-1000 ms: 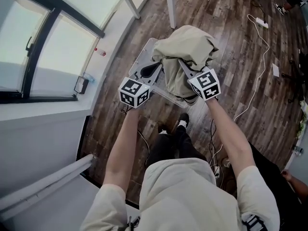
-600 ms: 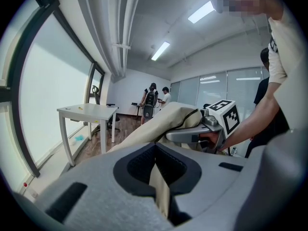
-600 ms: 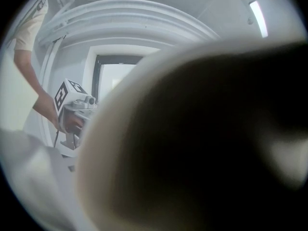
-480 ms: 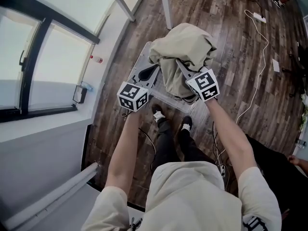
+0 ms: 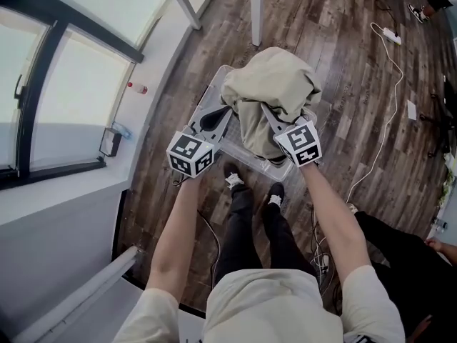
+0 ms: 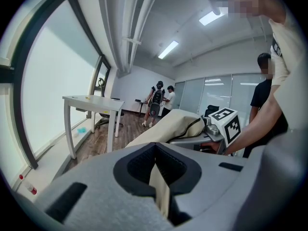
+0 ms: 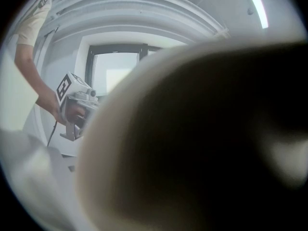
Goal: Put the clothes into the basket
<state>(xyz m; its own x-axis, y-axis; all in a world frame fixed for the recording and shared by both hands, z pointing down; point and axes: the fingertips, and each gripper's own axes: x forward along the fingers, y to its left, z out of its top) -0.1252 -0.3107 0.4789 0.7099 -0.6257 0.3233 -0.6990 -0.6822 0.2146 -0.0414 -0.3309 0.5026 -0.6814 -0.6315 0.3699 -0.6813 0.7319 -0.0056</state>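
A bunched beige garment (image 5: 275,84) hangs over a clear plastic basket (image 5: 250,154) on the wooden floor. My left gripper (image 5: 223,113) reaches in from the garment's left side. In the left gripper view a strip of the beige cloth (image 6: 161,191) is pinched between its shut jaws (image 6: 156,170). My right gripper (image 5: 265,111) pushes into the garment's folds from the right, jaws together on the cloth. The garment (image 7: 192,129) fills the right gripper view and hides those jaws there.
White table legs (image 5: 255,9) stand just beyond the basket. A window wall and sill with a small bottle (image 5: 136,88) run along the left. A white cable (image 5: 378,106) and power strip (image 5: 391,34) lie to the right. The person's feet (image 5: 250,184) stand by the basket's near edge.
Both grippers have come down with the garment, which now hangs closer to the basket. The person's feet have shifted nearer the basket's edge.
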